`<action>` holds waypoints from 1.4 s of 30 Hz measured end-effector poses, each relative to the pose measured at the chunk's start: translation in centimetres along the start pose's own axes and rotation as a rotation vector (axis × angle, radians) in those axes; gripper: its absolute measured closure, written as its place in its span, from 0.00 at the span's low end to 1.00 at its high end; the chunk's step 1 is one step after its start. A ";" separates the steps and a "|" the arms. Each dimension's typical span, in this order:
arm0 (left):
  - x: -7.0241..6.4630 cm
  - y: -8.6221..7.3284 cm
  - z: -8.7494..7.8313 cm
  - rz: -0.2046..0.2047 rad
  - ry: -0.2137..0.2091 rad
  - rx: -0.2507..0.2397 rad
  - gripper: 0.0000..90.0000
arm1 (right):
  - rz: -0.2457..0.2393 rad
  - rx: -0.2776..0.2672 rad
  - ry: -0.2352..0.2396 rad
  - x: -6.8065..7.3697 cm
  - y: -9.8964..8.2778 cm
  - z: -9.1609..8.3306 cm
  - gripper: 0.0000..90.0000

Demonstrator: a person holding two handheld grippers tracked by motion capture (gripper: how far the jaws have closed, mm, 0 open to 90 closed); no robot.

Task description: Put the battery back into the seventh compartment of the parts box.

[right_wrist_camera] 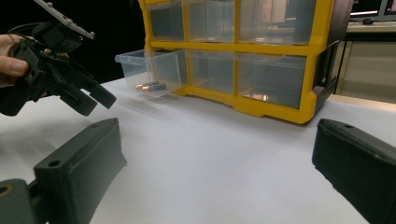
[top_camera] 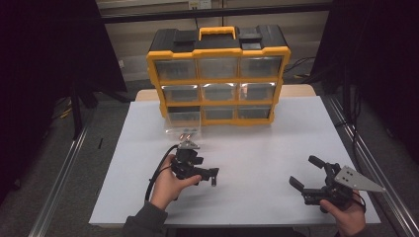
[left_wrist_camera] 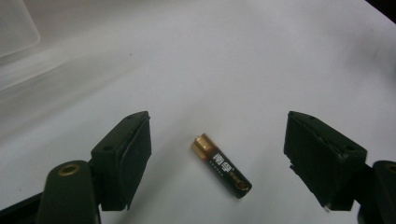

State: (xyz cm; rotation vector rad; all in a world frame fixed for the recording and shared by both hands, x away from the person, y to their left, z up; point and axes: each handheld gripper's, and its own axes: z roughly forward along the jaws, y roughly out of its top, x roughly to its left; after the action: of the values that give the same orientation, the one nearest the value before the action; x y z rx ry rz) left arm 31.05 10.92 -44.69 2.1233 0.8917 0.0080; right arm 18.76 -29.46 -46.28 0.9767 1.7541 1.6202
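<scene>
A black and gold AA battery (left_wrist_camera: 220, 164) lies flat on the white table (top_camera: 257, 143). My left gripper (left_wrist_camera: 217, 140) hangs over it, open, one jaw on each side and neither touching it. In the high view, the left gripper (top_camera: 206, 170) is at the centre left of the table, held in a hand. In the right gripper view it (right_wrist_camera: 95, 100) sits at the upper left, pointing down. My right gripper (top_camera: 306, 172) rests low at the front right, open and holding nothing (right_wrist_camera: 215, 140).
A yellow and black drawer organizer (top_camera: 217, 74) with clear drawers stands at the back of the table. Its bottom left drawer (top_camera: 184, 118) is pulled out, with batteries (right_wrist_camera: 149, 87) inside. Metal rails run along both sides of the table.
</scene>
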 end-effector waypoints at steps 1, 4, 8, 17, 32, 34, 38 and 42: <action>-0.1 -0.2 0.1 -0.001 0.000 0.011 0.29 | 0.000 0.000 0.000 0.0 0.0 0.0 0.02; -0.2 -0.5 0.3 0.007 0.006 0.024 0.32 | 0.000 0.001 0.000 0.0 0.0 0.0 0.02; -0.4 -0.9 0.6 0.013 0.017 0.033 0.39 | -0.001 0.001 0.001 0.0 0.0 0.0 0.02; -0.9 -1.4 1.3 0.048 0.039 0.053 0.54 | -0.002 0.000 0.001 0.0 0.0 0.0 0.02; -1.4 -1.8 2.2 0.091 0.080 0.108 0.67 | -0.004 -0.002 0.006 0.1 0.1 0.0 0.02; -1.4 -1.9 2.2 0.103 0.080 0.113 0.72 | -0.006 0.000 0.008 0.1 0.1 -0.1 0.02; -1.3 -1.8 2.1 0.103 0.096 0.135 0.84 | -0.007 -0.003 0.006 0.1 0.1 0.0 0.02; -1.5 -1.3 2.2 0.129 0.110 0.173 0.86 | -0.008 -0.005 0.009 0.1 0.1 0.0 0.02</action>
State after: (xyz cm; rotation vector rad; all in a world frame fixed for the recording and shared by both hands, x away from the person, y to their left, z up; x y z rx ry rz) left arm 29.80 9.09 -46.67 2.3583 0.8433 0.1194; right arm 18.71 -29.39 -46.20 0.9607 1.7573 1.6252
